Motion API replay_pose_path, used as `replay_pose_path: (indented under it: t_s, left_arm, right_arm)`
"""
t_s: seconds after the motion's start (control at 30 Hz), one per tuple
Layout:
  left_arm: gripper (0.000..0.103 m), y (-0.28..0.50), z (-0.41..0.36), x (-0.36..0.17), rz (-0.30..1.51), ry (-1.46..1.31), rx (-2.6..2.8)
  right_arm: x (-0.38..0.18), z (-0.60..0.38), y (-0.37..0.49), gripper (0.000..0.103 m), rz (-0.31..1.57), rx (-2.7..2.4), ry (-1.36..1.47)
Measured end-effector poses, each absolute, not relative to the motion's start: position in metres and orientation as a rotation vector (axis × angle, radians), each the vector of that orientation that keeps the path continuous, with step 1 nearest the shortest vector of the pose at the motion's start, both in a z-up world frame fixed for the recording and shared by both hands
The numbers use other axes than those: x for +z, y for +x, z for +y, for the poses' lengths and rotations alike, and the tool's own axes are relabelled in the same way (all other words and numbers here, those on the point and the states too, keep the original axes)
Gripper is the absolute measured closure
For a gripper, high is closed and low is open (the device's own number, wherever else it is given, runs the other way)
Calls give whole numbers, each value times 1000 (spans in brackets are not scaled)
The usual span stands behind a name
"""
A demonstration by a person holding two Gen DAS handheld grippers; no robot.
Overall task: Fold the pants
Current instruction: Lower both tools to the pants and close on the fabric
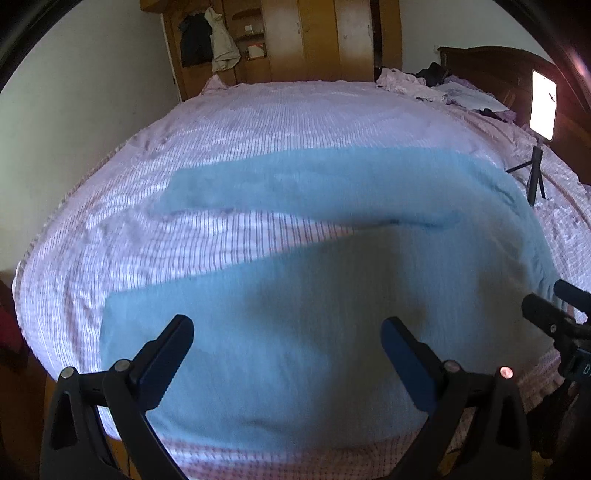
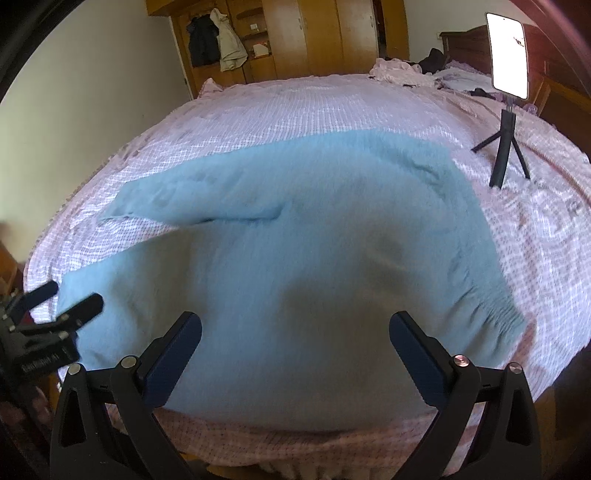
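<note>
Surface: bed with a pink-and-white checked bedspread (image 1: 258, 122), near edge just under both cameras. Light blue pants (image 1: 295, 332) lie spread flat on it, legs splayed in a V toward the left side of the bed, gathered waistband (image 2: 495, 310) toward the right.

Left gripper (image 1: 288, 343): jaws spread wide, holding nothing, over the near leg close to its hem; contact with the cloth cannot be told. Right gripper (image 2: 295, 339): jaws likewise wide apart, empty, over the seat and upper-leg area, waistband off to its right. Each gripper shows at the edge of the other's view, so the two sit side by side along the near edge of the bed.

Mid-distance, right: small black tripod (image 2: 502, 147) stands on the bedspread beyond the waistband, carrying a bright lit panel (image 2: 508, 55); overexposed, surface unreadable.

Far: crumpled clothes (image 2: 402, 68) heaped at the far right corner against a dark wooden headboard (image 1: 498, 70). Behind the bed, a wooden wardrobe (image 2: 314, 33) with jackets (image 2: 218, 40) hanging on it; pale wall to the left.

Pants fabric is blurred; seams and pockets are not discernible. Fisheye rim cuts off all corners.
</note>
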State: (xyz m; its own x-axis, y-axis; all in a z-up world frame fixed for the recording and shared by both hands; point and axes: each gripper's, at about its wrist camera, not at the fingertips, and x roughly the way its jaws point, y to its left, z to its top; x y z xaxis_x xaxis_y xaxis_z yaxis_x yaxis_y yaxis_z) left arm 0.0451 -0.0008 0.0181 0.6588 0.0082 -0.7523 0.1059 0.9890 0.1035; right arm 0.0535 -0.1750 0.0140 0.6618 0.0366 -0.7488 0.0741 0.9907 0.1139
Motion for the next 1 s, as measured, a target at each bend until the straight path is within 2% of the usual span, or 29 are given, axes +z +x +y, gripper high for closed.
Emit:
replay_pose_path:
  t_s: [0.43,0.67,1.0]
  left_arm:
    - [0,122,-9,68,883,170,-137]
    - [0,166,-21,97,832,224,-147]
    - [0,241,-35,89,836,222,-235]
  right_arm:
    - [61,-221,115,5,867,-38,68]
    - [85,-236,154,5,847,-57,2]
    - [71,-256,229,5,901,-24,21]
